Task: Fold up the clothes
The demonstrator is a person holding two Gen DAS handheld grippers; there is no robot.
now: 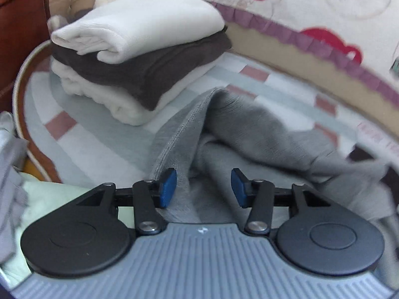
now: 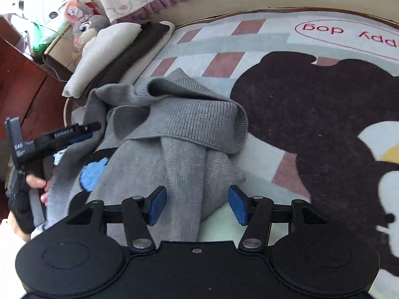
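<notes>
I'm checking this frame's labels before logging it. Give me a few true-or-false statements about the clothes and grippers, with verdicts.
1. The gray sweater lies crumpled, not yet folded flat. True.
2. The left gripper is clamped on the sweater. False: its jaws stand open with gray fabric between them.
3. A white garment tops the folded stack. True.
4. The folded stack holds only white items. False: a dark brown layer lies in the middle.
5. The right gripper is open. True.
6. The sweater lies on a bare wooden floor. False: it lies on a patterned mat.
</notes>
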